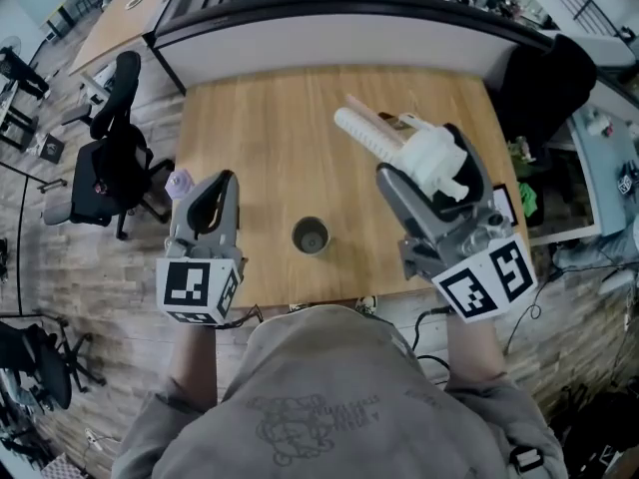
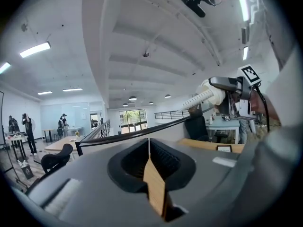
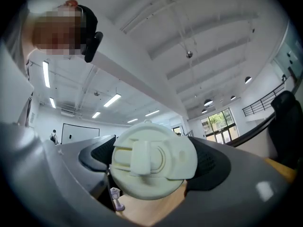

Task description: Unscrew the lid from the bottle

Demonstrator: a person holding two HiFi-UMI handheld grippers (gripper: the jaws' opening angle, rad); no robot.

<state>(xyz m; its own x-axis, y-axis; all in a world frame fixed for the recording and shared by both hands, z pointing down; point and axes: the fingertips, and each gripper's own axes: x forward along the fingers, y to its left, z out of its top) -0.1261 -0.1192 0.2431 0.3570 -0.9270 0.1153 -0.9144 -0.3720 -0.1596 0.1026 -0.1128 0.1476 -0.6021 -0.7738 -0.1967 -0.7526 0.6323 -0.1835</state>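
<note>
A dark round bottle (image 1: pixel 311 236) stands upright and open-mouthed on the wooden table (image 1: pixel 270 138), near its front edge. My right gripper (image 1: pixel 434 163) is raised above the table's right part and is shut on the white lid (image 1: pixel 439 156), from which a long ribbed white tube (image 1: pixel 367 134) juts away to the left. In the right gripper view the lid (image 3: pixel 151 162) fills the space between the jaws of the right gripper (image 3: pixel 152 163), its flip cap facing the camera. My left gripper (image 1: pixel 222 183) hovers left of the bottle; in the left gripper view the left gripper (image 2: pixel 149 148) is shut and holds nothing.
A small purple object (image 1: pixel 180 184) sits at the table's left edge beside my left gripper. A black office chair (image 1: pixel 115 158) stands left of the table. A curved dark-topped partition (image 1: pixel 349 13) runs behind it, and a dark chair (image 1: pixel 549 78) is at the far right.
</note>
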